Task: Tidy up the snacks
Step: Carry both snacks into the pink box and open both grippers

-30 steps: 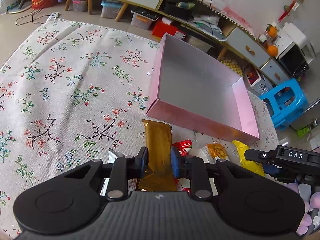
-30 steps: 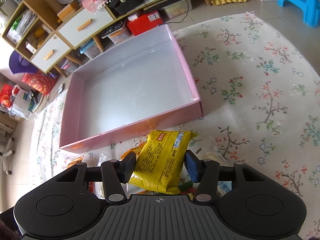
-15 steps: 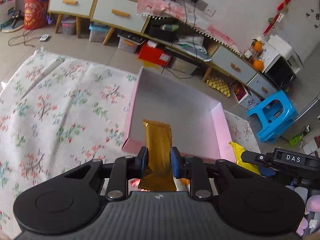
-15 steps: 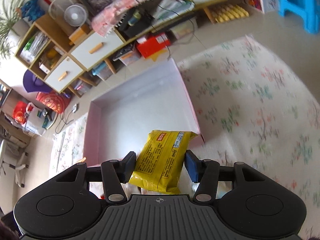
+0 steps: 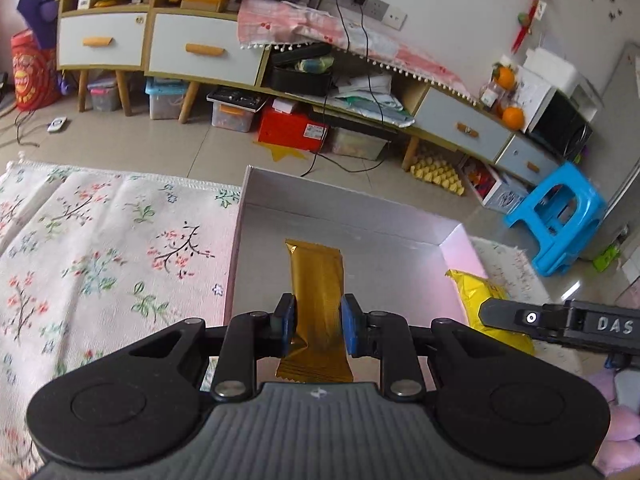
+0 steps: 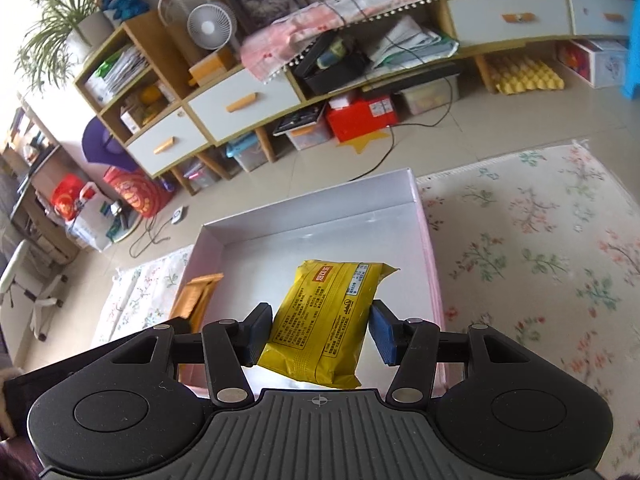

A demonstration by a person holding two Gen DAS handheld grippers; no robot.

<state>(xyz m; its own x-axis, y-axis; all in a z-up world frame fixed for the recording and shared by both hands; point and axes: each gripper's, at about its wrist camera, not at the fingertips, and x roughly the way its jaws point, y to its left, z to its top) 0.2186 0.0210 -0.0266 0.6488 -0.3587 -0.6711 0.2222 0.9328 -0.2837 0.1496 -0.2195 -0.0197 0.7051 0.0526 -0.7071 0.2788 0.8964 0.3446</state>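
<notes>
Both clamped: the left gripper (image 5: 318, 322) pinches a gold snack bar (image 5: 316, 276) narrowly, the right gripper (image 6: 320, 330) wider around a yellow packet (image 6: 326, 316), above the pink box (image 6: 430, 248).

Two snack packets, one gold (image 5: 317, 280), one yellow (image 6: 326, 318); one box (image 6: 312, 216).

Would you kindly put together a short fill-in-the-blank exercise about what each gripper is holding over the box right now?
1. The left gripper is shut on a long snack bar whose wrapper is ____ in colour.
2. The right gripper is shut on a ____ snack packet with printed text.
3. Both snacks hang over a shallow box whose outer walls are ____.
4. The box sits on a rug with a ____ pattern.

Missing words: gold; yellow; pink; floral
</notes>
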